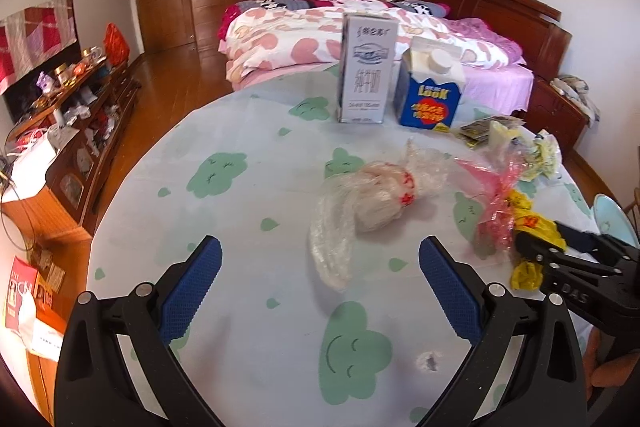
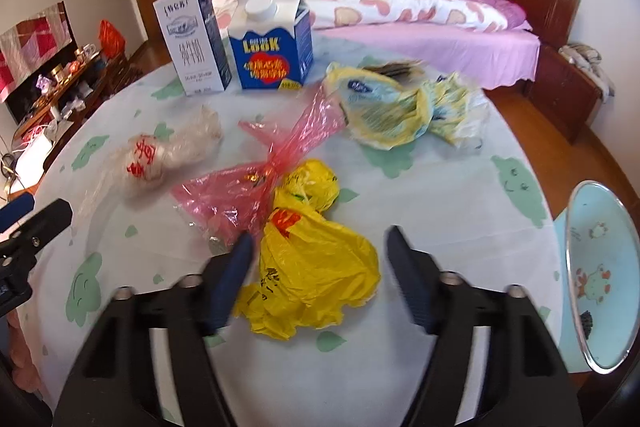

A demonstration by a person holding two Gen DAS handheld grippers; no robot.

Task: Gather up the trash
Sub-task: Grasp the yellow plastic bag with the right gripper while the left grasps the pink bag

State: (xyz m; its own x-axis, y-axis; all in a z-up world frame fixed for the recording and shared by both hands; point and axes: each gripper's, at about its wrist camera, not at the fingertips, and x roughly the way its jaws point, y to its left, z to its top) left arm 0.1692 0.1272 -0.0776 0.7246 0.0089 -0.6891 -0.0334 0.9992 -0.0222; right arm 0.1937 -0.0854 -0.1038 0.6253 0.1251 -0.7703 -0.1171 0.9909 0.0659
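Two grippers work over the table (image 2: pixel 460 187). The right gripper (image 2: pixel 320 267) has its fingers half apart, straddling one yellow plastic bag (image 2: pixel 316 267) at six o'clock, not pressing it. The left gripper (image 1: pixel 320 283) is spread wide and empty. Beyond lie one pink bag (image 2: pixel 260 183), one clear bag (image 1: pixel 372 203), one pale-yellow wrapper (image 2: pixel 384 111), then two milk cartons (image 2: pixel 272 47) at eleven o'clock.
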